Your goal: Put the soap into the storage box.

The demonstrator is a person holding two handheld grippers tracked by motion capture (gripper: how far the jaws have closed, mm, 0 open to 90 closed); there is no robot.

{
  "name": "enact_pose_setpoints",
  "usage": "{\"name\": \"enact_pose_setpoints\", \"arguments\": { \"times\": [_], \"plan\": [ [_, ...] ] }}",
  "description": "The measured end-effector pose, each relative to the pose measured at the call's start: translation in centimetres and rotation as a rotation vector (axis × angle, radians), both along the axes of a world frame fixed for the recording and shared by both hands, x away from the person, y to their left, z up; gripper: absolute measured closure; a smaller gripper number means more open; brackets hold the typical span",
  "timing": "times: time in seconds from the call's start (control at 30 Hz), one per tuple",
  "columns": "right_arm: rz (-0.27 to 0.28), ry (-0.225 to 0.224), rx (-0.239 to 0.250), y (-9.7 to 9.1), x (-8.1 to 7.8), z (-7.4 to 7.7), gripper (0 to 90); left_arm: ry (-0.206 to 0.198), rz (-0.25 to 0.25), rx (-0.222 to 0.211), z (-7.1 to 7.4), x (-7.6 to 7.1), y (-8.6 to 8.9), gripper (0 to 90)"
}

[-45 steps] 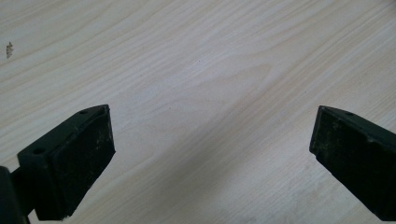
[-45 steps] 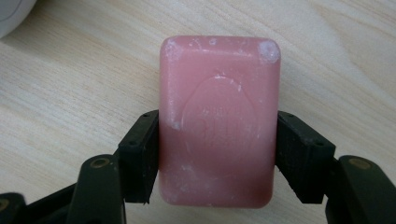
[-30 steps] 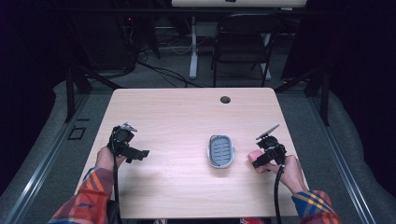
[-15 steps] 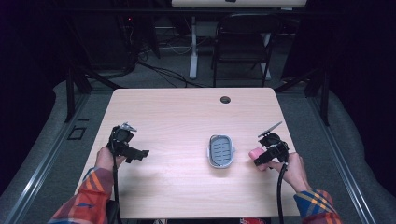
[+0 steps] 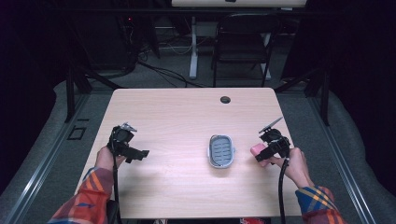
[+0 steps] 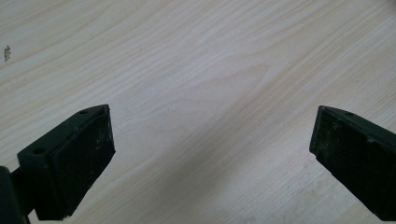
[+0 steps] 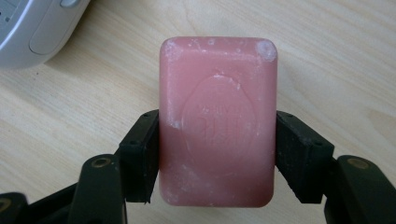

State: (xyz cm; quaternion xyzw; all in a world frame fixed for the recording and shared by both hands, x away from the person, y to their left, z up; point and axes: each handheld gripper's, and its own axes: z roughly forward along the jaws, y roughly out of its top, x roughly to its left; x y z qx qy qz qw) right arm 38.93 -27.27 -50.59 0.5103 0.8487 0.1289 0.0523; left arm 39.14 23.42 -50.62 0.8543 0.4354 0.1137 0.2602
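Tool [image 5: 259,154] over pale wooden table [image 5: 177,116]

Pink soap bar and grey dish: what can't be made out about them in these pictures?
- Pink rectangular soap bar, right gripper view: the embossed stamp is too worn and blurred to read; its underside is hidden.
- Same bar, high view: mostly covered by the right hand-held gripper.
- Grey oval plastic soap dish, right gripper view: cut off by the top-left corner.
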Motion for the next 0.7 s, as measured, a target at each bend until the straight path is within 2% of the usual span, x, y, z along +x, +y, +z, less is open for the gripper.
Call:
{"name": "enact_pose_setpoints", "arguments": {
  "times": [0.17, 0.5, 0.6, 0.67, 0.7],
  "plan": [
    [0.007, -0.006, -0.015, 0.3, 0.3, 0.3, 37.2, 0.002, 0.0, -0.001, 0.0, 0.0, 0.0, 0.0],
    [0.012, -0.013, -0.006, 0.6, 0.8, 0.7, 37.2, 0.004, -0.001, -0.001, 0.0, 0.0, 0.0, 0.0],
    [0.024, -0.004, -0.021, 0.7, 0.9, 0.9, 37.2, 0.001, -0.002, -0.001, 0.0, 0.0, 0.0, 0.0],
    [0.006, -0.023, 0.001, 0.9, 0.9, 0.7, 37.2, 0.001, -0.003, -0.002, 0.0, 0.0, 0.0, 0.0],
    [0.022, -0.009, -0.02, 0.9, 1.0, 0.9, 37.2, 0.002, -0.003, -0.002, 0.0, 0.0, 0.0, 0.0]
  ]
}}
